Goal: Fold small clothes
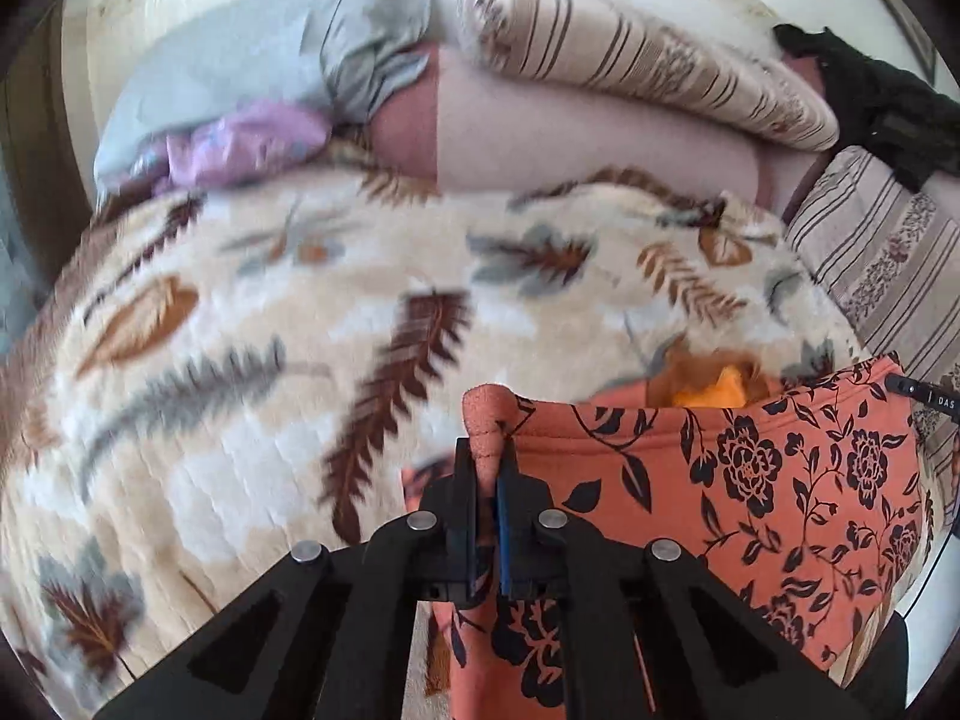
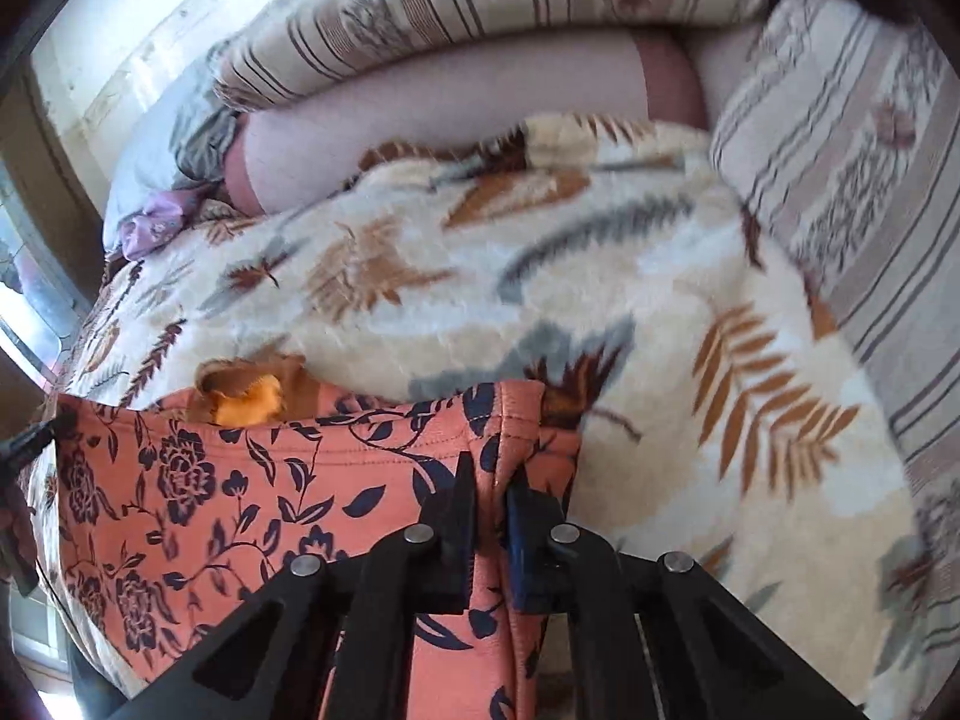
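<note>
So the orange floral garment [image 1: 720,480] is stretched between the two grippers, hanging over the leaf-print blanket [image 1: 240,330] on the bed. In the left wrist view the left gripper [image 1: 487,462] has one top corner of it bunched right between its fingers [image 1: 463,480], which are clenched nearly all the way, just a thin slot with a roll of fabric sticking up out of the tips. From there the cloth runs off to the right, toward the other gripper. The right wrist view is the mirror of that: the right gripper [image 2: 487,480] is pinching the opposite top corner of the garment [image 2: 240,480], fingers [image 2: 459,498] closed down on a fold of fabric with the cloth filling the small gap, and the rest spreads out to the left. So the long axis runs side to side between the two grippers, the top hem is roughly level, and the body of the thing drops down below the fingers out of frame. Something orange and fuzzy [image 1: 714,381] shows just past the top hem, can't tell what it is or whether it's part of the garment. At the back of the bed there are striped pillows [image 1: 630,54], a grey pillow [image 1: 258,66] and something dark and lacy [image 1: 882,102] off to the right. Both views are pretty motion blurred.
</note>
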